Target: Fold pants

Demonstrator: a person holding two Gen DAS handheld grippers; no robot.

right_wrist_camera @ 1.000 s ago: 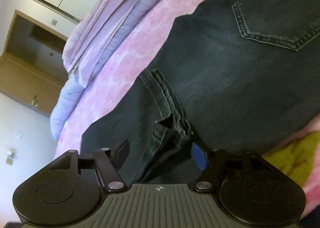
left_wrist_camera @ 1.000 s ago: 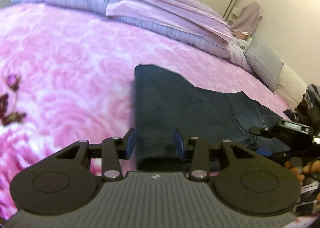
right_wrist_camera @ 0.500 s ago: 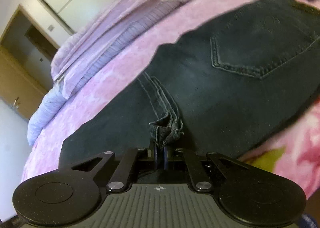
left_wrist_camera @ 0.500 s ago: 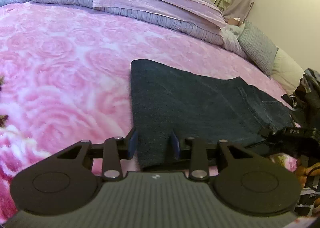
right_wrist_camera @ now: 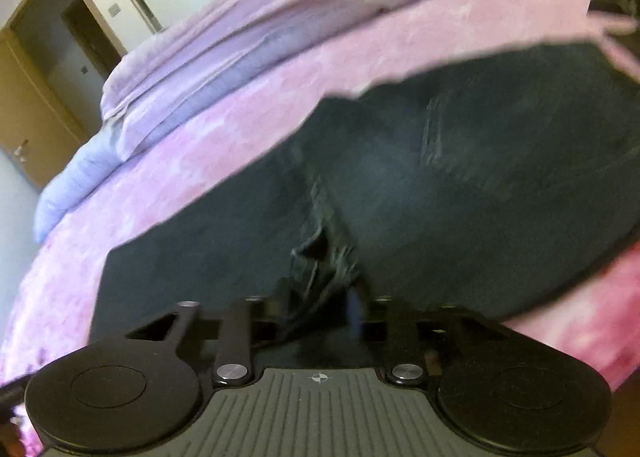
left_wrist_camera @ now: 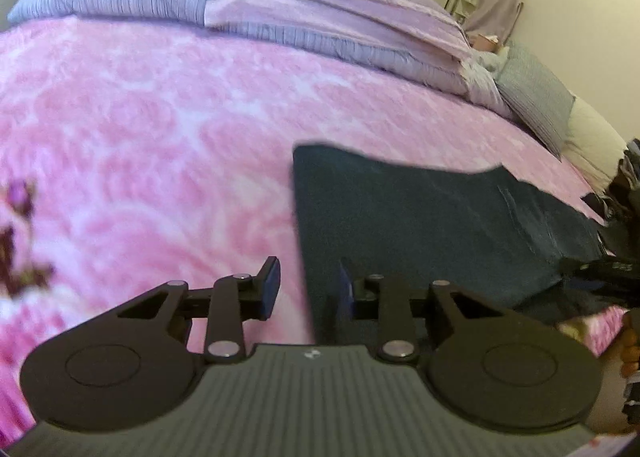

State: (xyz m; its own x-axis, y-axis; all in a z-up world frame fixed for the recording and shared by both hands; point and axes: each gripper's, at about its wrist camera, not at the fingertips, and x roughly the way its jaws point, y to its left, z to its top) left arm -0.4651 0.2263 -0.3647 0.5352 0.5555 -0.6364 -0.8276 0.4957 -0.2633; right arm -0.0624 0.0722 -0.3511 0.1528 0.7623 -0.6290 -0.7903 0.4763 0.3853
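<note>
Dark denim pants (left_wrist_camera: 420, 217) lie flat on the pink rose bedspread (left_wrist_camera: 160, 137), folded in half, legs to the left and waist to the right. My left gripper (left_wrist_camera: 308, 287) is open at the near left corner of the legs, and the fabric's edge runs between its fingers. In the right wrist view the pants (right_wrist_camera: 400, 177) fill the middle, back pocket upward. My right gripper (right_wrist_camera: 320, 297) is at the crotch seam. Its jaws stand partly apart with the bunched seam between them. This frame is blurred.
Folded lilac and blue quilts (left_wrist_camera: 320, 17) are stacked along the far side of the bed. Grey and cream pillows (left_wrist_camera: 532, 97) lie at the far right. The person's hand (left_wrist_camera: 628, 341) shows at the right edge. A wooden door (right_wrist_camera: 40, 77) stands beyond the bed.
My right gripper closed on the crotch seam half a second ago and its jaws have since spread partway. My left gripper stays open at the leg corner, shifted slightly left.
</note>
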